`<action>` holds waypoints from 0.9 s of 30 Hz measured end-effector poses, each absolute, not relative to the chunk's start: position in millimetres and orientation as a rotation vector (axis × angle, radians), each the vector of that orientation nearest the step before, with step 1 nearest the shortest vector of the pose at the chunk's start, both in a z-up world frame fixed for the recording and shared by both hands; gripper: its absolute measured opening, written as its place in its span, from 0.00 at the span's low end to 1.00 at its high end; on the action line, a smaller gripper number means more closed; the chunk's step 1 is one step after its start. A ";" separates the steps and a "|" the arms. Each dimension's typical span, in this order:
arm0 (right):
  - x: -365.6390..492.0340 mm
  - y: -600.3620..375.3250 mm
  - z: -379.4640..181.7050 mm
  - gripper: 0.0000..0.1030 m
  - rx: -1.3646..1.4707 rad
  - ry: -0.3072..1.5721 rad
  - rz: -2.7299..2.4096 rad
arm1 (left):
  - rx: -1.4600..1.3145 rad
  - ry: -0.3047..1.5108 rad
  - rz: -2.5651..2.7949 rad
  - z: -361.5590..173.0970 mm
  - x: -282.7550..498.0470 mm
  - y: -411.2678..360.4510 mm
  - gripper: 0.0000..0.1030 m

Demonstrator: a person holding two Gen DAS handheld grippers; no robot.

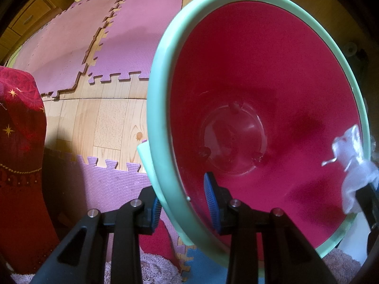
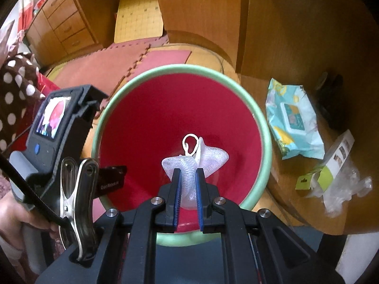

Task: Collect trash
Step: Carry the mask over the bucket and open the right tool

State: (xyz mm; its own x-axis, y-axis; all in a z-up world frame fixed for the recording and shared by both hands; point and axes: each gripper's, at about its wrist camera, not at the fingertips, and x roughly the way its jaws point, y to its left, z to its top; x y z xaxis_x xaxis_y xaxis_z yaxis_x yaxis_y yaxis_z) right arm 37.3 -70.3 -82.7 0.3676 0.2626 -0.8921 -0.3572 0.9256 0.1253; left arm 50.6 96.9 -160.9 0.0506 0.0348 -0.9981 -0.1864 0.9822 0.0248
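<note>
The right gripper's [image 2: 188, 177] blue-padded fingers [image 2: 177, 189] were pressed together on a wad of white mesh netting [image 2: 189, 165], which bulged out above the pads with a small white loop at its top. The netting hung over the open mouth of the bin [image 2: 258, 127], a round container with a red inside and a pale green rim, so the trash was above the bin's hollow and still pinched between the pads. In the left wrist view the same netting [image 1: 353, 165] showed at the bin's far right edge, clamped in dark fingers.

The left gripper's [image 1: 184, 203] fingers [image 1: 210, 196] were clamped on the bin's green rim [image 1: 156, 108], one pad outside the wall and one inside against the red surface. The bin's bottom looked bare.

Just right of the bin, on a wooden surface [image 2: 296, 47], lay a pack of wet wipes [image 2: 293, 120], and beyond it a clear plastic package with a green and white card [image 2: 331, 172]. Under and behind the bin spread pink foam puzzle mats [image 1: 142, 35] over wood-patterned flooring [image 1: 106, 123]. A red cloth with gold stars [image 1: 19, 130] stood at the left edge. A hand [image 2: 14, 215] gripped the left tool's handle low at the left in the right wrist view.
</note>
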 end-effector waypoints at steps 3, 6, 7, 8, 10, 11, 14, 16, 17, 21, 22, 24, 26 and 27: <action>37.0 -69.9 -85.1 0.12 -0.097 1.141 0.403 | -0.123 1.512 0.169 -161.0 50.6 97.0 0.34; 36.8 -70.2 -87.8 0.13 -0.096 1.155 0.402 | -0.122 1.512 0.168 -160.9 50.5 97.1 0.34; 36.8 -70.2 -88.6 0.13 -0.095 1.158 0.401 | -0.122 1.512 0.169 -160.9 50.5 97.1 0.34; 36.9 -70.4 -89.3 0.13 -0.095 1.161 0.399 | -0.122 1.512 0.168 -160.9 50.5 97.1 0.34; 36.7 -71.0 -90.4 0.13 -0.094 1.166 0.397 | -0.122 1.512 0.168 -160.9 50.4 97.1 0.34; 36.3 -71.0 -90.8 0.13 -0.095 1.169 0.397 | -0.122 1.512 0.168 -160.9 50.5 97.2 0.34; 35.7 -71.1 -92.4 0.13 -0.093 1.176 0.401 | -0.122 1.512 0.168 -160.9 50.3 97.1 0.34; 35.1 -70.5 -92.8 0.13 -0.094 1.181 0.401 | -0.122 1.511 0.168 -160.9 50.4 97.3 0.34; 35.5 -70.5 -93.5 0.14 -0.093 1.183 0.400 | -0.122 1.512 0.168 -160.9 50.3 97.4 0.34; 36.1 -70.3 -95.0 0.27 -0.088 1.191 0.392 | -0.121 1.512 0.168 -160.9 50.3 97.3 0.34; 36.1 -70.6 -94.9 0.33 -0.087 1.189 0.388 | -0.122 1.512 0.168 -160.9 50.3 97.4 0.34; 35.7 -70.5 -93.5 0.39 -0.088 1.182 0.380 | -0.122 1.512 0.168 -160.9 50.2 97.4 0.34; 35.3 -69.8 -91.0 0.45 -0.099 1.171 0.368 | -0.122 1.512 0.167 -160.9 50.2 97.4 0.34; 34.9 -69.7 -89.6 0.47 -0.104 1.165 0.362 | -0.122 1.511 0.168 -160.8 50.2 97.4 0.34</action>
State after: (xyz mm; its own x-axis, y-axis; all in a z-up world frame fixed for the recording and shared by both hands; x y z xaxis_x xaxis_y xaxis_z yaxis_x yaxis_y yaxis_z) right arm 34.9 -69.7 -89.6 0.3442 0.2250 -0.9115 -0.3312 0.9375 0.1063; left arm 50.2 97.4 -160.8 0.0513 0.0343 -0.9981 -0.1853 0.9824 0.0242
